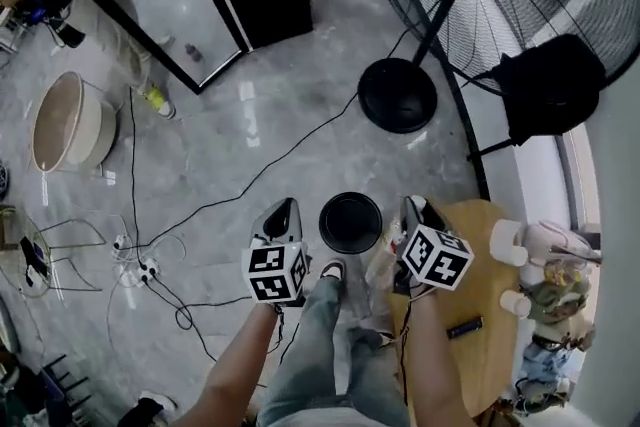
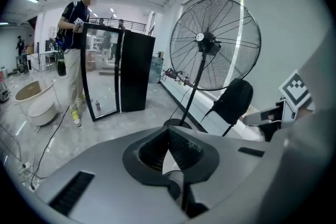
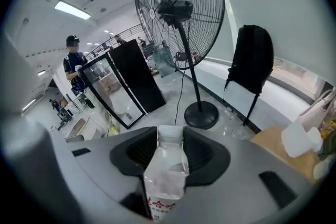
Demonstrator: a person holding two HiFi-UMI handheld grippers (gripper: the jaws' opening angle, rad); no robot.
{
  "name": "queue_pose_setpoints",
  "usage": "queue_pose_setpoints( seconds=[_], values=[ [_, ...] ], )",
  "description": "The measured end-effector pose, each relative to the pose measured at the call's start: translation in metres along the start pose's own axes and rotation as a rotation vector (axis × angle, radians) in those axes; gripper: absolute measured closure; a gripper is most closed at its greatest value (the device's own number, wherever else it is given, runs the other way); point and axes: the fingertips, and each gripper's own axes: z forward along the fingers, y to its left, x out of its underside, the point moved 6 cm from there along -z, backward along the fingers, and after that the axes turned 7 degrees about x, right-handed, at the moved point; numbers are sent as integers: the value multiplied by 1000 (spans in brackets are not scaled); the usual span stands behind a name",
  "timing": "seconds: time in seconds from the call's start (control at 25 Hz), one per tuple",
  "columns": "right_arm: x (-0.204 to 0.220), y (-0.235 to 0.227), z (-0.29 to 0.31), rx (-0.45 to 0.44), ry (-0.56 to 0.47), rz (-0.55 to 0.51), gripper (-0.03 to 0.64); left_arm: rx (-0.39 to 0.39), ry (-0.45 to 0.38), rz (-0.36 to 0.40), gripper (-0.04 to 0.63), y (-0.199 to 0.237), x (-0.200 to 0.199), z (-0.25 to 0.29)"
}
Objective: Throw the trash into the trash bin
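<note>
**A:** Between the right gripper's [image 3: 170, 139] jaws, what sits?

**B:** A clear plastic bottle [image 3: 167, 176], white cap pointing forward, clamped by both pads.

**A:** And the left gripper [image 2: 169, 132]?

**B:** Jaws closed, tips meeting.

**A:** How are they held?

**B:** Both forearms reach forward side by side, grippers tilted downward. The black trash bin [image 1: 350, 196] stands on the floor between their tips, and the fan base [image 1: 397, 95] lies beyond it.
</note>
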Motion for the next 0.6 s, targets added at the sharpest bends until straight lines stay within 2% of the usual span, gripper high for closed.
queue_pose_setpoints(
  seconds=[0.12,0.28,0.44,0.6],
  values=[
    [13,19,44,-11,-28,-16,456,-28,13,-20,586,38,24,15],
    [51,24,96,5,-80,-15,454,-45,50,-43,586,71,72,41],
    [87,14,143,34,-116,-8,454,-54,61,-84,586,91,113,74],
    [114,5,163,49,-139,-2,453,-57,75,-114,586,98,143,91]
  ],
)
